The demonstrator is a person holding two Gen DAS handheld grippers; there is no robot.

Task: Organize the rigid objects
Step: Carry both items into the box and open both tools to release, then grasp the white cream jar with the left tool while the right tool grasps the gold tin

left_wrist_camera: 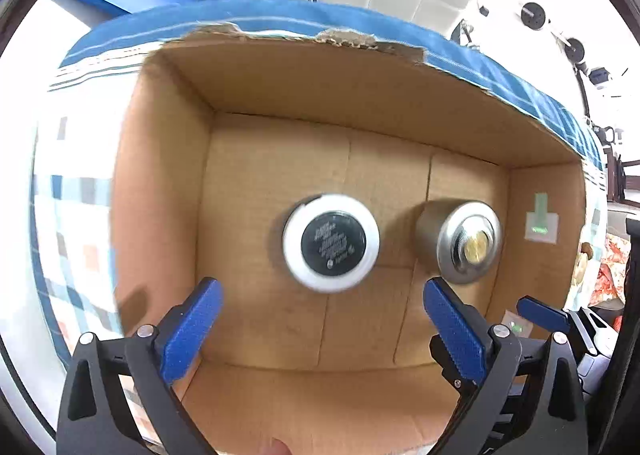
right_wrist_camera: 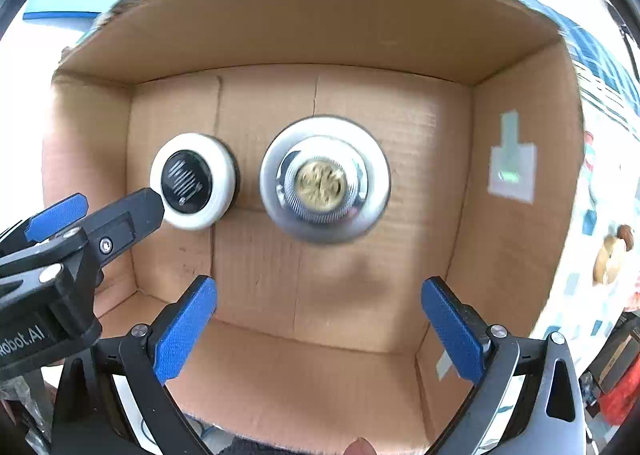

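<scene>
Cardboard box point(left_wrist_camera: 172, 183) sits open-topped on a blue-checked cloth point(left_wrist_camera: 280, 21), and both task items are already on its floor. White-rimmed round container point(left_wrist_camera: 331, 242) with a dark disc facing up lies near the middle. Grey metal cylinder point(left_wrist_camera: 460, 241) stands just to its right, a brass-coloured centre showing in its upper face. From the right wrist view the two appear just beside each other; whether they touch I cannot tell, since both are motion-blurred.

Left hand-held gripper point(left_wrist_camera: 322, 309) hangs above the white container, pointing down into the box, jaws spread wide with nothing between them. Right hand-held gripper point(right_wrist_camera: 320, 307) hangs likewise above the cylinder point(right_wrist_camera: 325, 180), jaws fully spread and empty. In the right wrist view the white container point(right_wrist_camera: 194, 180) shows partly behind one black arm of the left gripper.

Judgement: each item lies directly under its own gripper, which suggests a paired drop, one object per hand, placed side by side to leave the rest of the floor free. Both look settled flat, so neither should roll.

Green-marked label point(right_wrist_camera: 512, 171) is stuck on the right inner wall; its purpose is unclear.
</scene>
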